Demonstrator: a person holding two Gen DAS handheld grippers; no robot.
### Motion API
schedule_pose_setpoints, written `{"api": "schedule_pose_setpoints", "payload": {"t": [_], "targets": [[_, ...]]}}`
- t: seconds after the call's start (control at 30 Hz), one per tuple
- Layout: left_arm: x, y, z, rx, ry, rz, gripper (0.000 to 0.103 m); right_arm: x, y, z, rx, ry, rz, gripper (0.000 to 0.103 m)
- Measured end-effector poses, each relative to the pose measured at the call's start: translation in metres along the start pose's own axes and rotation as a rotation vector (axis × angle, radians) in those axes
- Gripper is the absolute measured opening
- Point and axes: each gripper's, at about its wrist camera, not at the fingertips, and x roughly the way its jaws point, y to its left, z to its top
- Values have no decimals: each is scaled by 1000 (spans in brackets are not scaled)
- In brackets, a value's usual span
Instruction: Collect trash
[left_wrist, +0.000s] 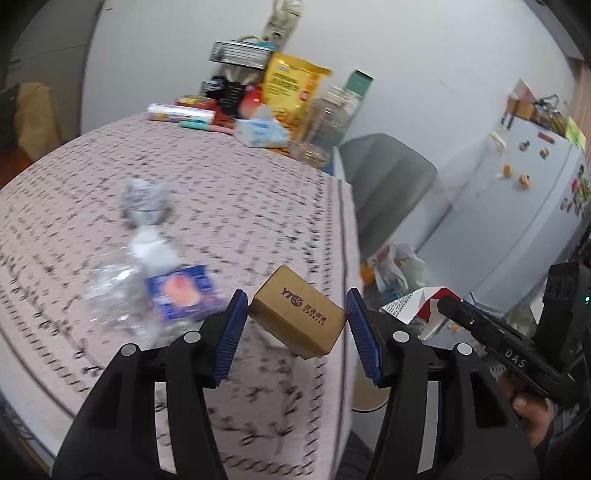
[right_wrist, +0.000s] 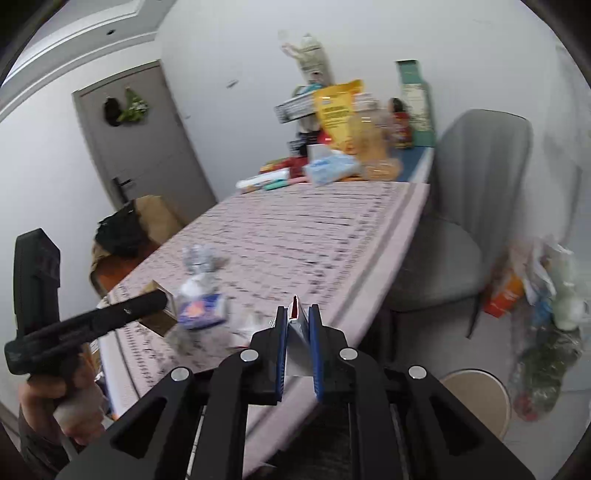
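You see a tan cardboard box with dark printed lettering (left_wrist: 297, 312) between blue ribbed pads (left_wrist: 229, 334) on black fingers. The pale pink tablecloth with rows of small dark marks (left_wrist: 221, 192) carries a blue packet with an orange picture (left_wrist: 180, 291) and a grey crumpled paper ball (left_wrist: 142, 201). Your other blue pads (right_wrist: 281, 350) frame a white carton with a red edge (right_wrist: 297, 332). Beyond stands a grey upholstered chair (right_wrist: 476, 206).

The right tool (right_wrist: 297, 345) pinches a flat white-and-red paper carton (right_wrist: 295, 339) between its blue pads above the pink patterned bench (right_wrist: 295, 229). A crumpled clear plastic wrapper with a blue label (right_wrist: 201, 304) lies on the bench, the left tool (right_wrist: 110, 319) just beside it.
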Motion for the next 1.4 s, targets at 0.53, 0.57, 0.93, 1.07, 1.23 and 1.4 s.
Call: {"api": "schedule_pose_setpoints", "payload": {"t": [0.53, 0.57, 0.93, 1.07, 1.23, 1.4], "targets": [[88, -108, 5, 129, 118, -100, 55, -11, -140, -30, 235, 29, -220, 13], [93, -111, 4, 131, 126, -104, 55, -10, -149, -34, 249, 36, -230, 13], [155, -159, -13, 188, 247, -129, 55, 4, -220, -69, 371, 85, -288, 17], [170, -171, -20, 202, 282, -138, 55, 3, -234, -76, 407, 65, -285, 53], [190, -186, -31, 220, 332, -149, 55, -2, -246, -84, 420, 72, -305, 52], [218, -203, -46, 233, 399, -163, 55, -16, -257, -91, 450, 68, -345, 52]]}}
